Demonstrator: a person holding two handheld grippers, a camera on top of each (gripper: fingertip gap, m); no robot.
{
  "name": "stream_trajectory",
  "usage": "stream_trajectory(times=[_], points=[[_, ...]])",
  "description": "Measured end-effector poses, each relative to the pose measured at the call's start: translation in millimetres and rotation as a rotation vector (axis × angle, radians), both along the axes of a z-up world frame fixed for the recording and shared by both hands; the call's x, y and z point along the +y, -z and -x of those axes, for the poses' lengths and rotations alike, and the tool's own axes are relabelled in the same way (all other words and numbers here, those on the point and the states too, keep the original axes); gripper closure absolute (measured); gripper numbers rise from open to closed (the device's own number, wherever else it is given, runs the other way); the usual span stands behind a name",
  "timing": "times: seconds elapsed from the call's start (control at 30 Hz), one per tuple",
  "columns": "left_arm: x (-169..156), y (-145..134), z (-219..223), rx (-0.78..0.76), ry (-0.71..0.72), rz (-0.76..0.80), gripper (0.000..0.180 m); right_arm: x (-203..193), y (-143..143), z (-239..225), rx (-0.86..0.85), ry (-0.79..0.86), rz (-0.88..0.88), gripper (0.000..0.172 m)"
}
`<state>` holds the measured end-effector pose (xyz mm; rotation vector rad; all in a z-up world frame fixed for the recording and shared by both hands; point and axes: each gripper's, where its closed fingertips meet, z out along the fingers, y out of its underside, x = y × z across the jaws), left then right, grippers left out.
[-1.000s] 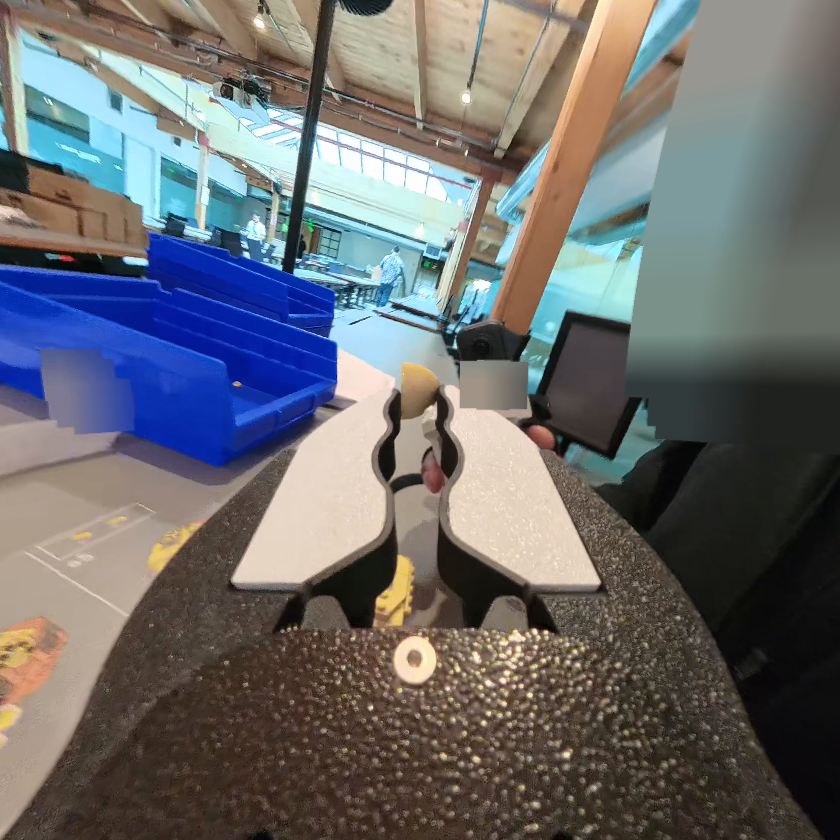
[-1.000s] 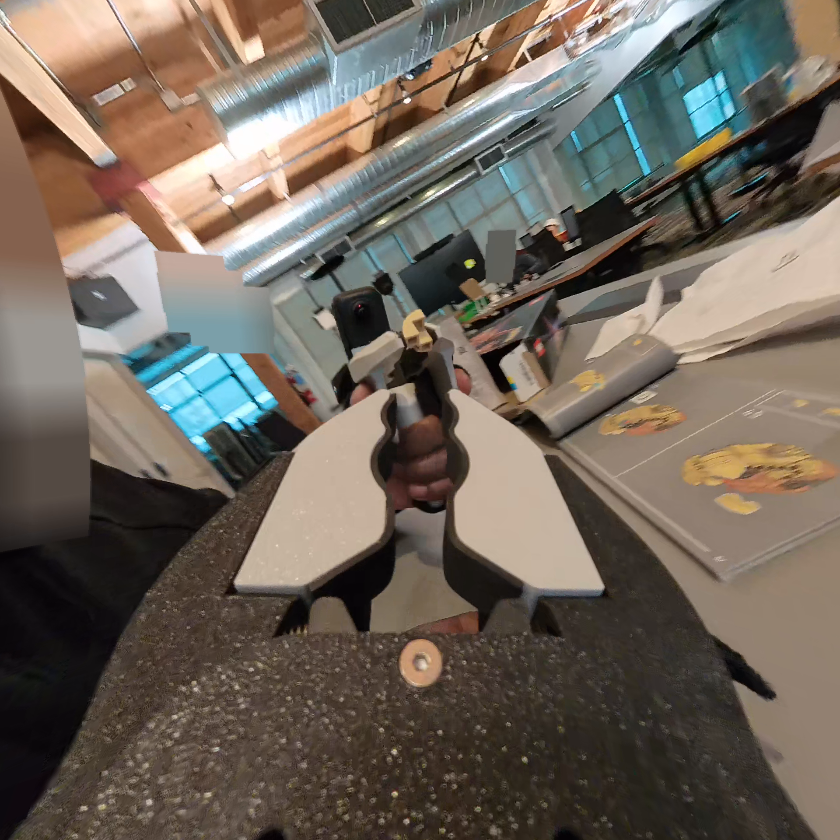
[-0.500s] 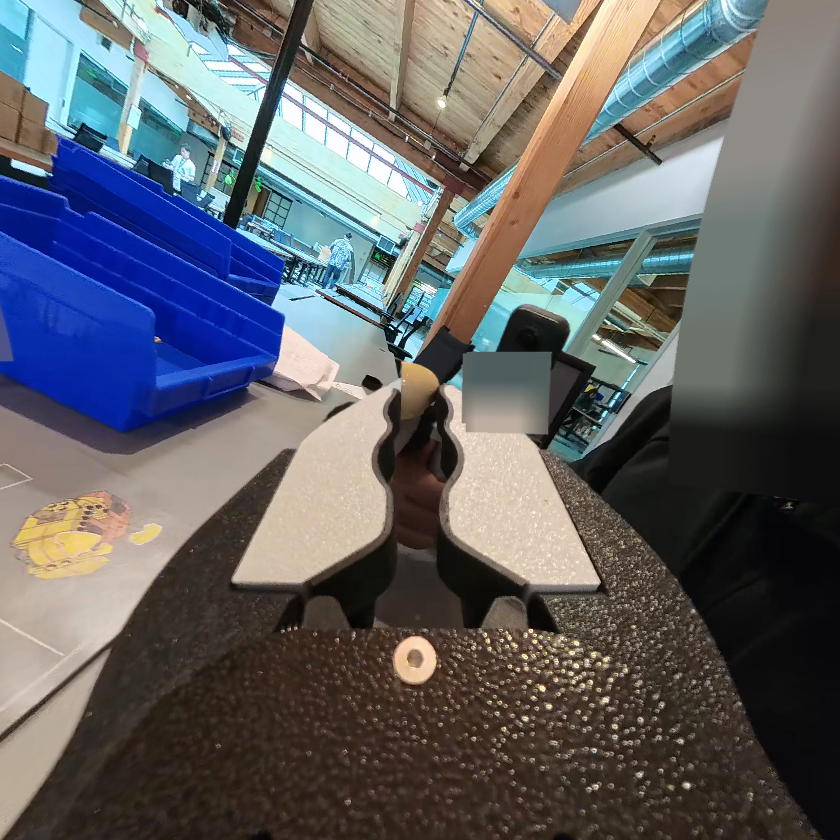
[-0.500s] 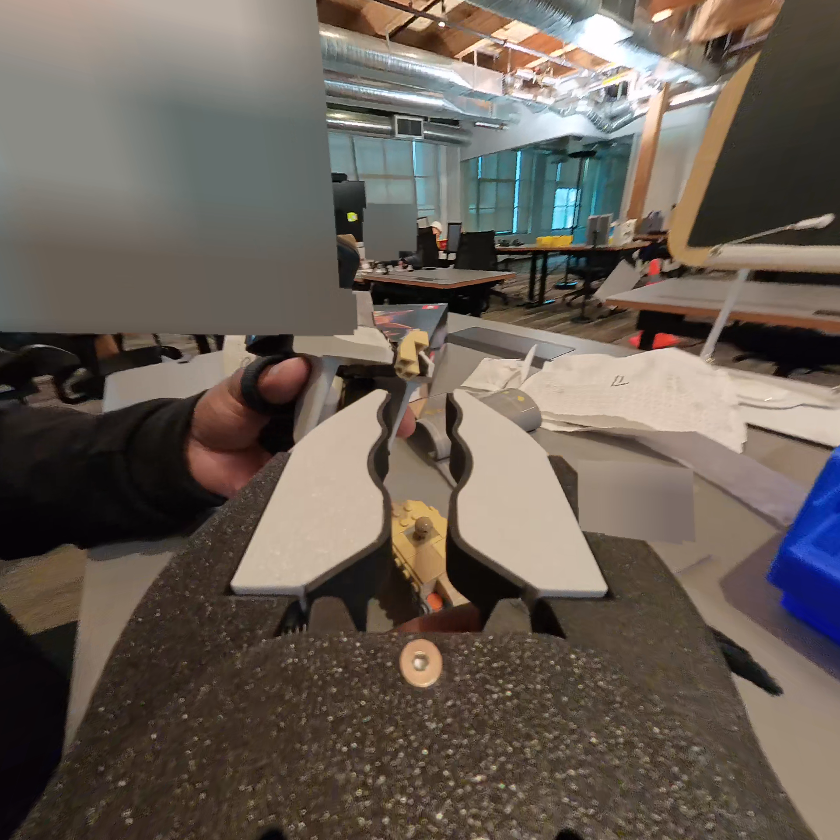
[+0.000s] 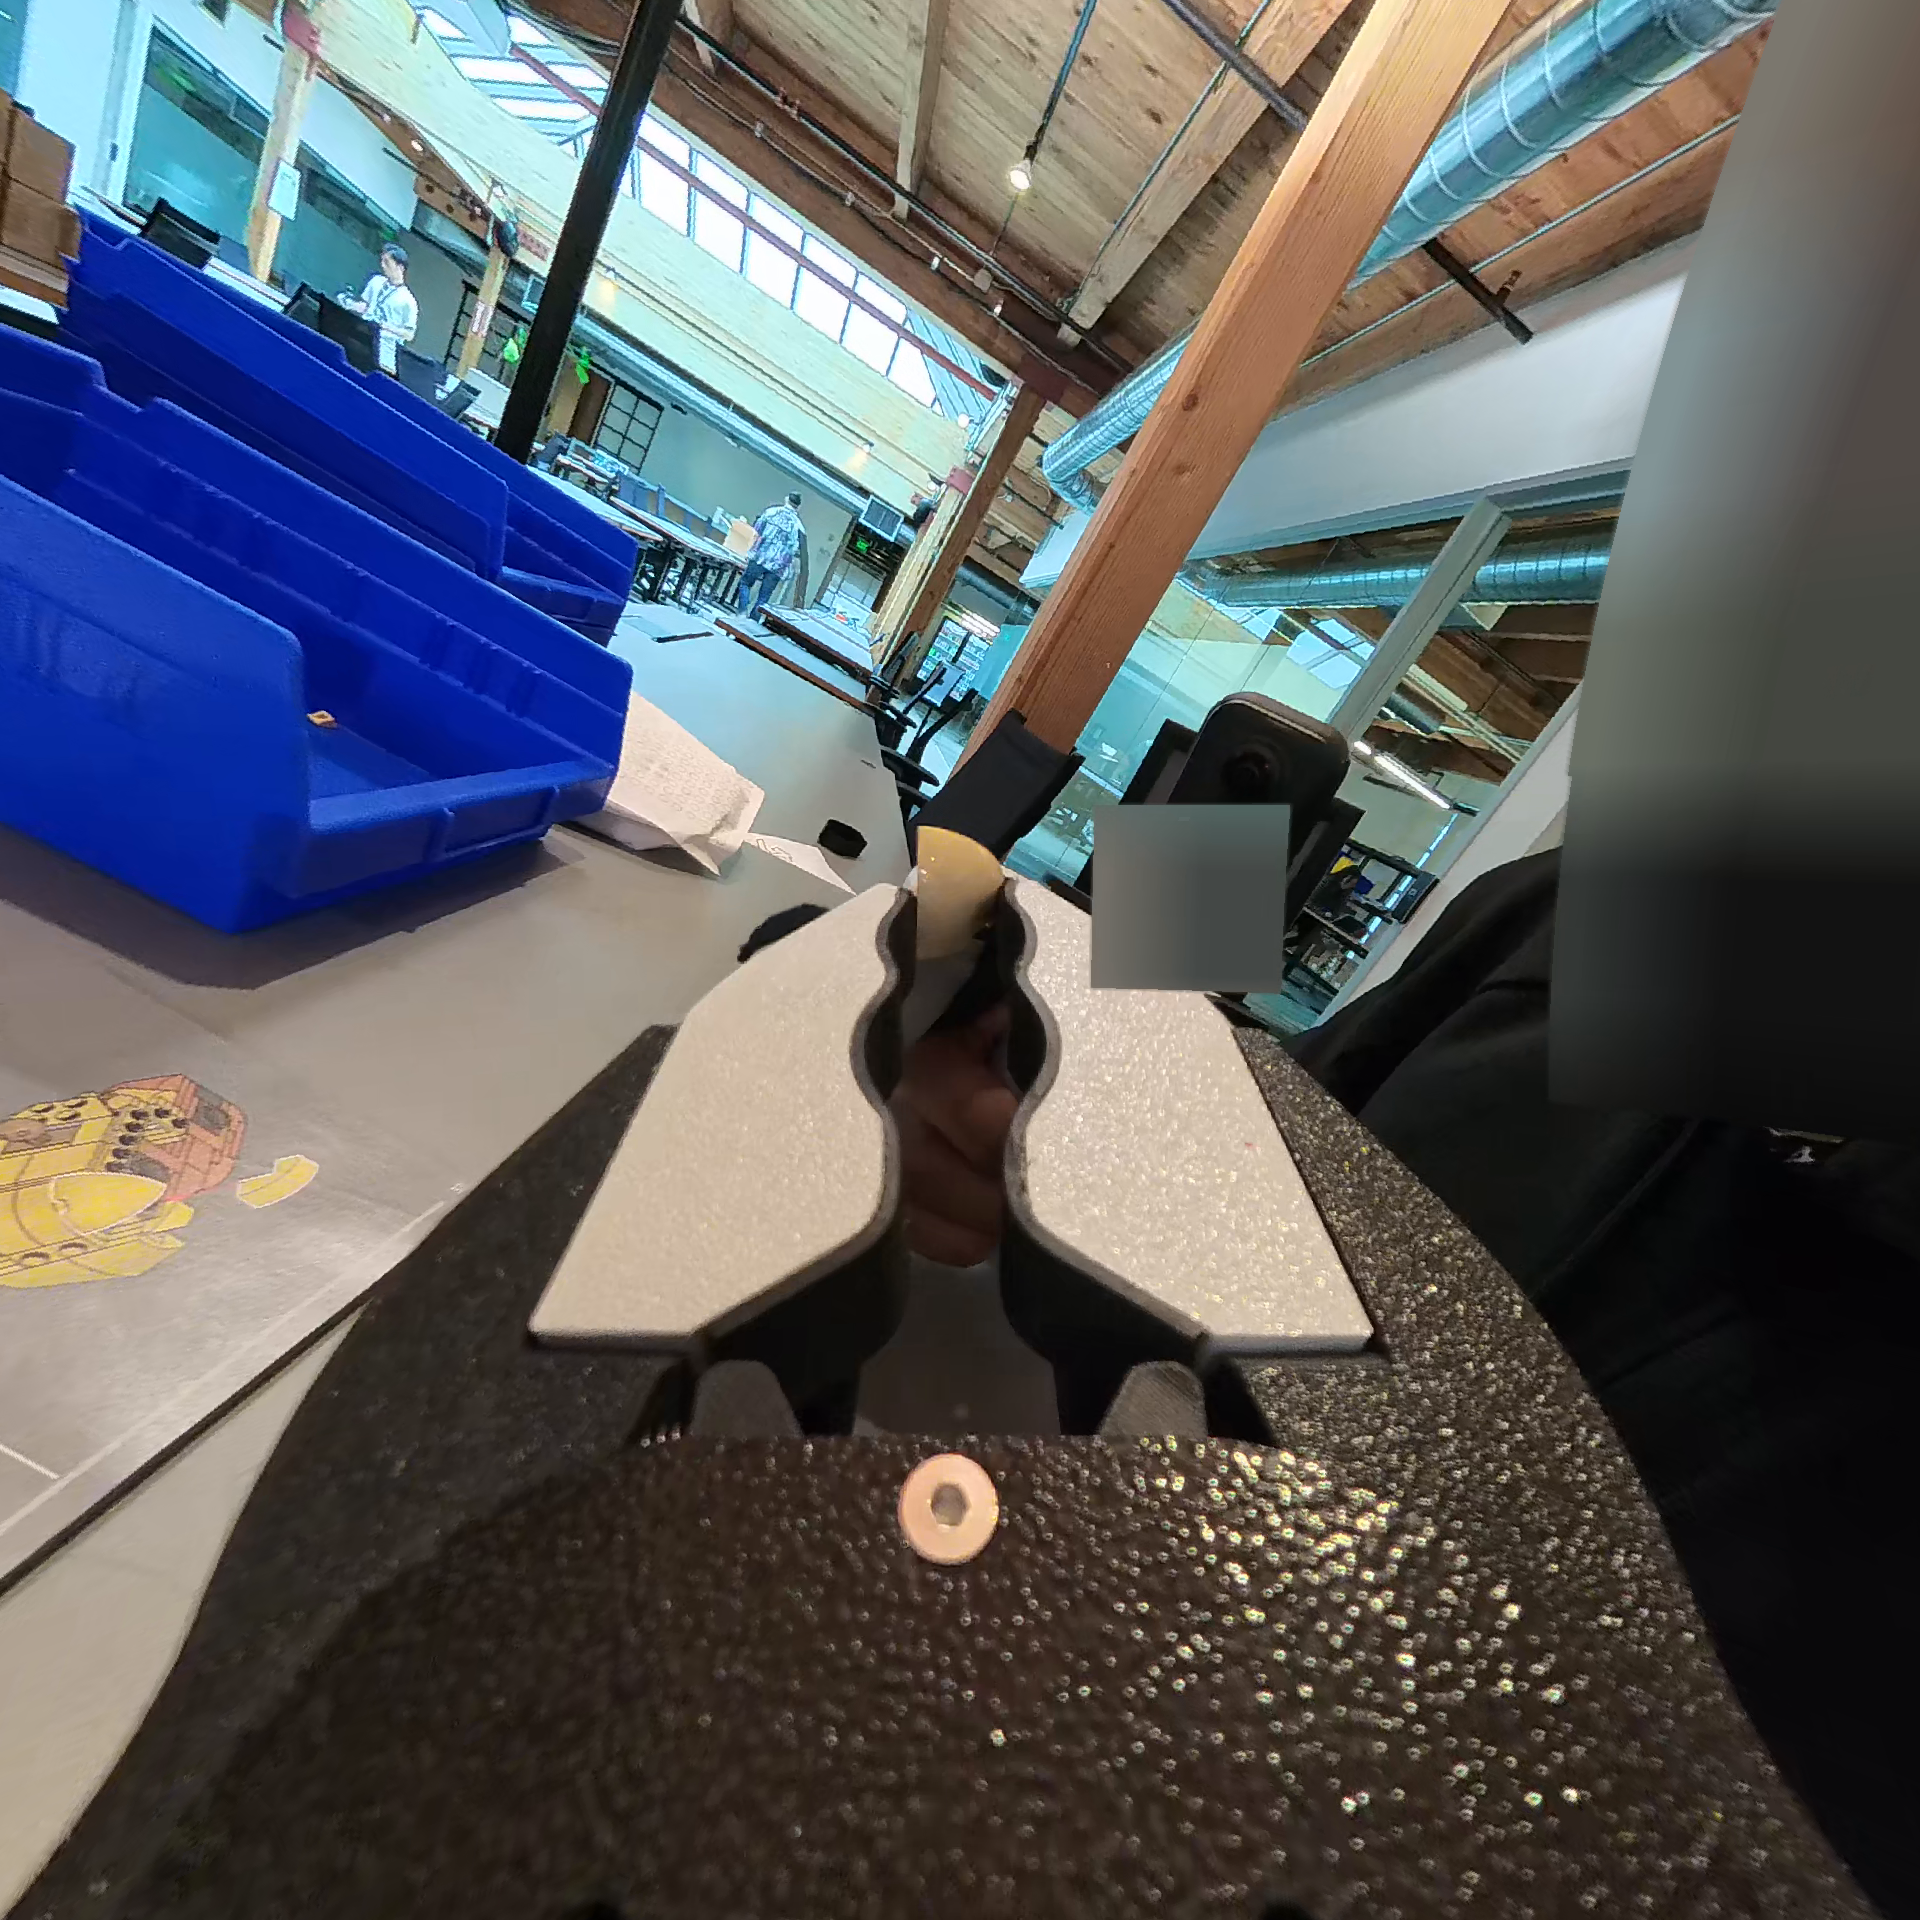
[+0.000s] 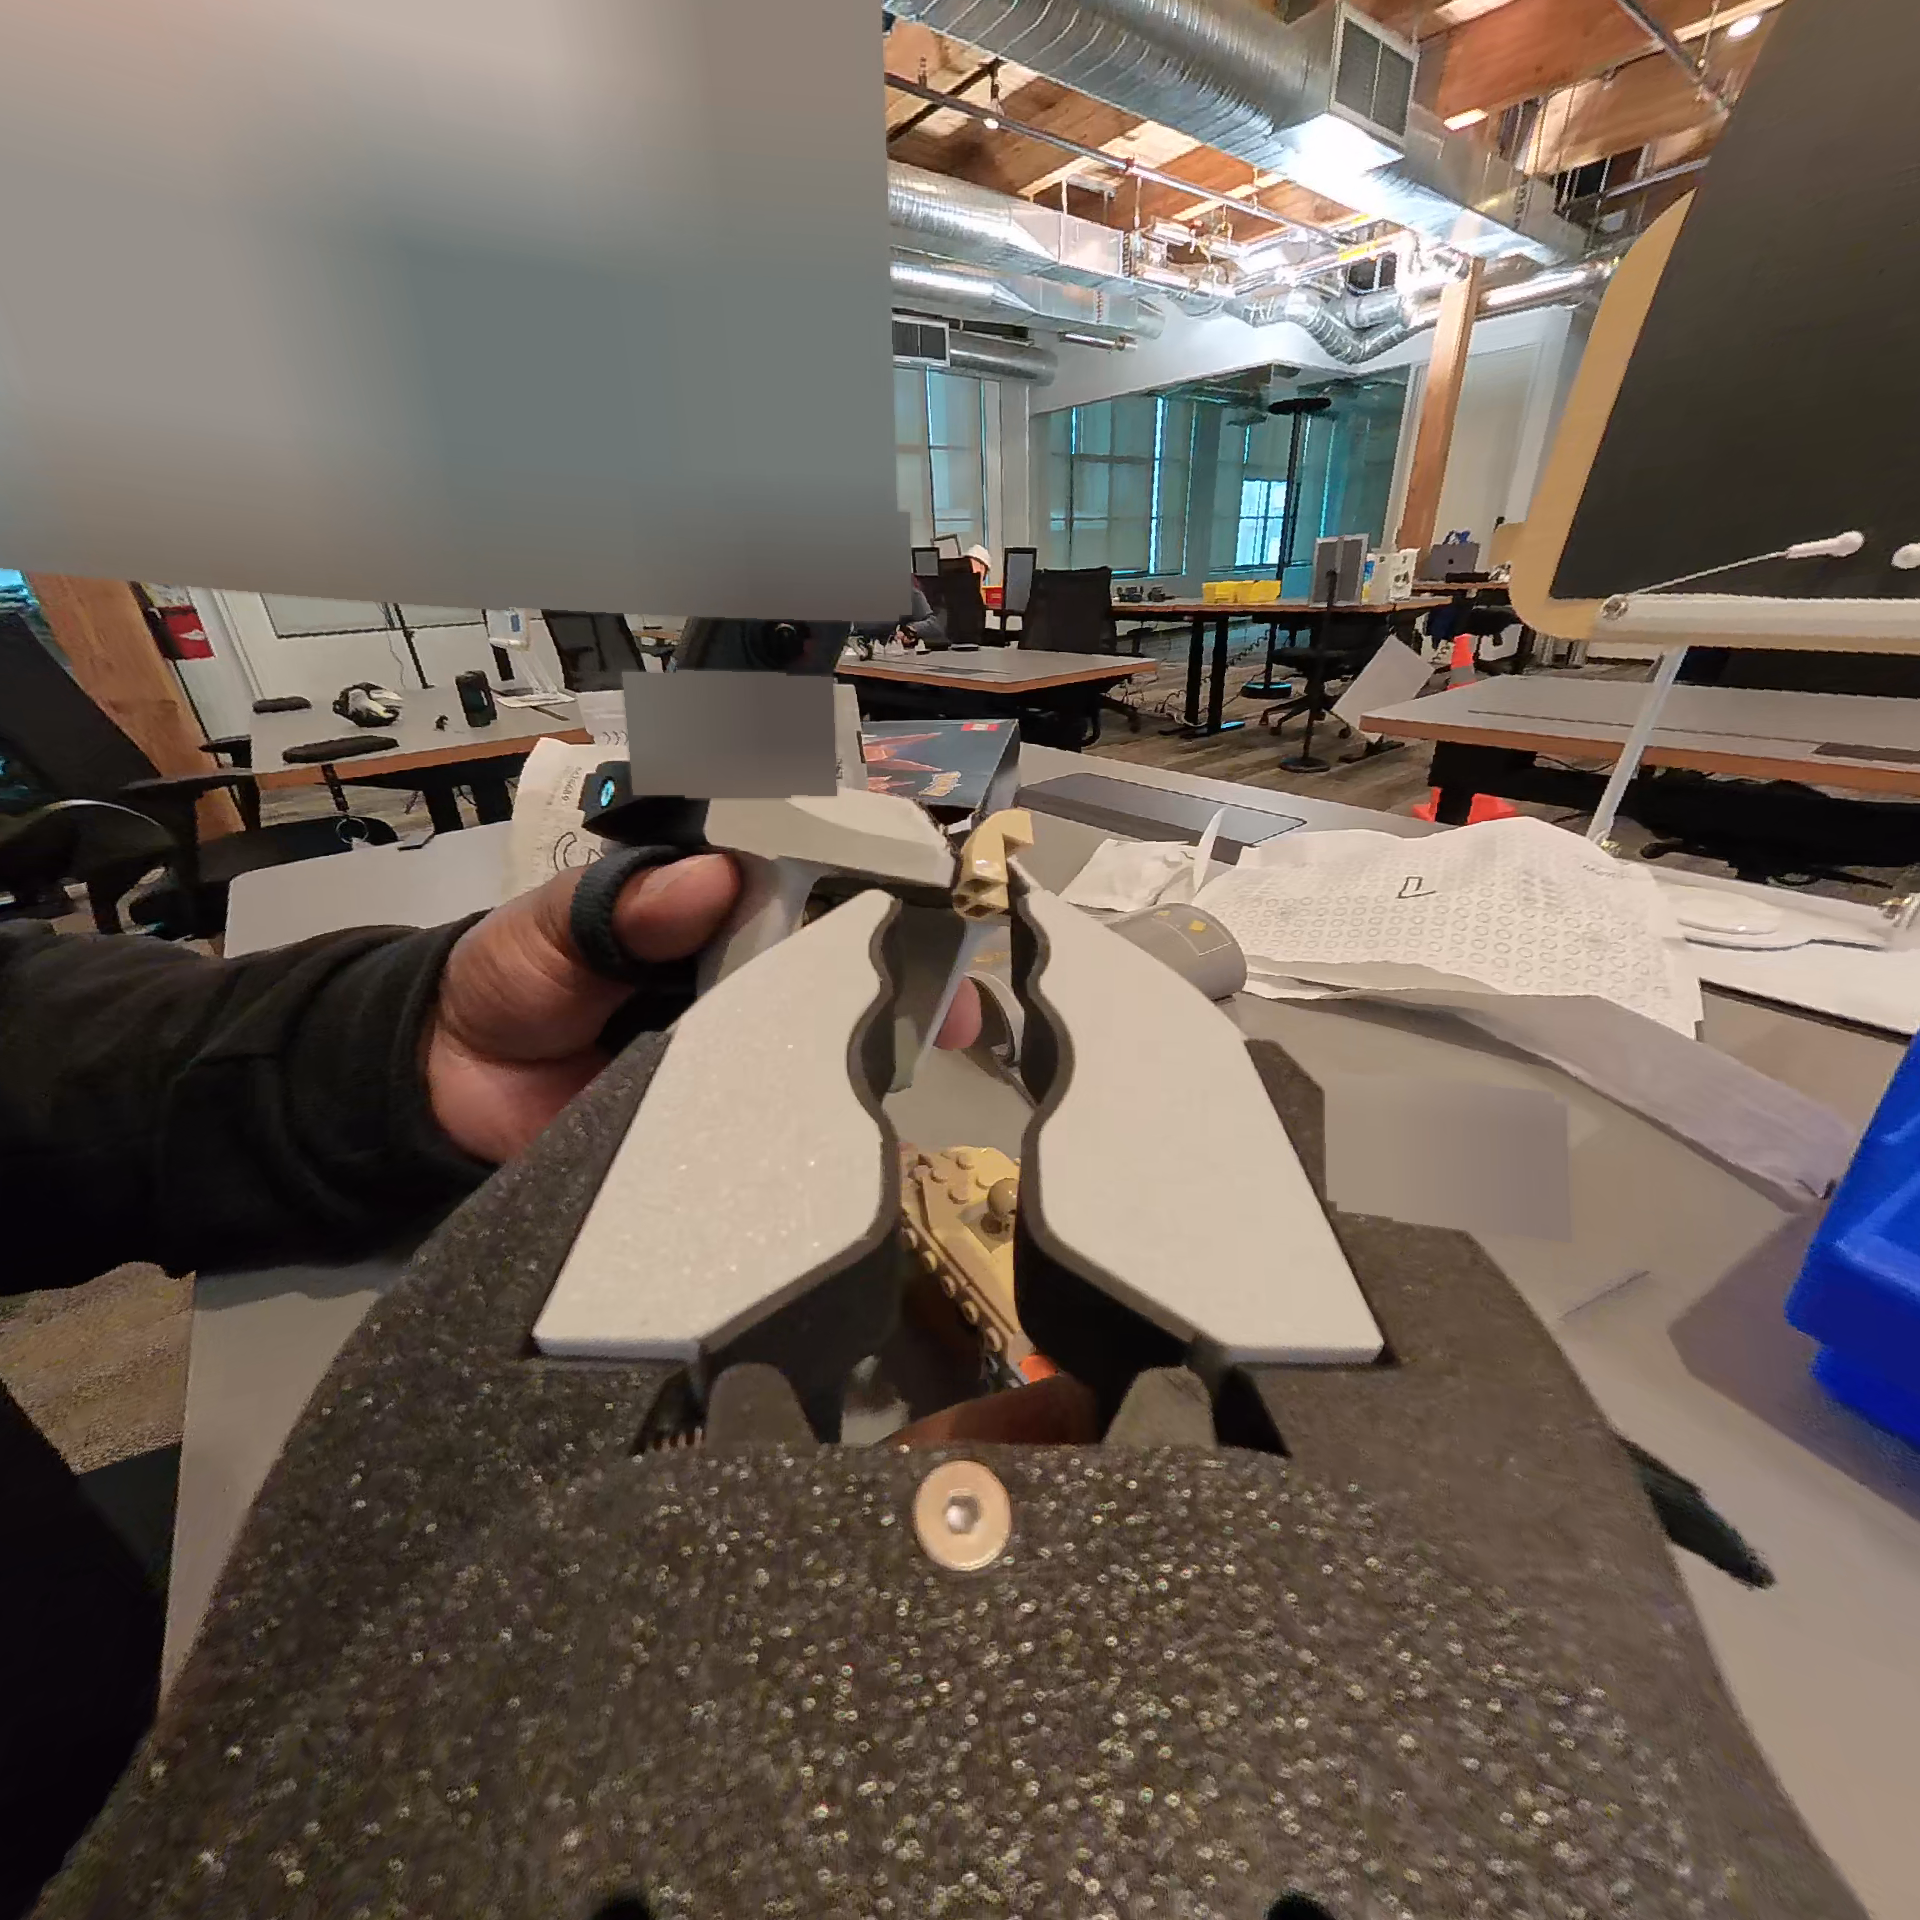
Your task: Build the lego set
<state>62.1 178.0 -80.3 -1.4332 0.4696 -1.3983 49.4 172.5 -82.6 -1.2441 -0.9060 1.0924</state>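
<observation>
On the grey desk [image 5: 582, 997], stacked blue plastic bins [image 5: 312, 748] sit at the left with a crumpled white perforated paper sheet [image 5: 675, 790] just beside them, and a flat grey printed mat [image 5: 208, 1195] lies nearer.

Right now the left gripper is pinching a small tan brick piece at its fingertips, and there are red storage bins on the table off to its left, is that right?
Not quite. The storage bins are blue, not red, as the left wrist view shows. The rest stands: the left gripper pinches a small tan brick piece at its fingertips, and the bins sit on the table to its left.
</observation>
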Motion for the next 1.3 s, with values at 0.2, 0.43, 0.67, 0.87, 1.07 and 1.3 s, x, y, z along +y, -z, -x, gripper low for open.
stream_trajectory(times=[0.2,0.43,0.67,0.87,1.07,1.3], points=[[1,2,-1,0.0,-0.002,0.019,0.166,3,1,-1,-0.005,0.031,-0.008,0.153],[3,4,-1,0.001,-0.003,0.051,0.166,4,3,-1,-0.019,0.056,-0.035,0.158],[1,4,-1,0.002,0.021,0.061,0.166,4,4,-2,-0.026,0.068,-0.058,0.165],[-1,5,-1,0.027,0.05,0.037,0.166,2,5,-2,-0.03,0.063,-0.069,0.166],[-1,4,0,0.006,0.067,0.04,0.166,4,3,-7,0.035,-0.017,0.083,0.172],[3,9,1,0.023,0.061,0.055,0.167,17,8,-14,0.121,-0.127,0.362,0.172]])
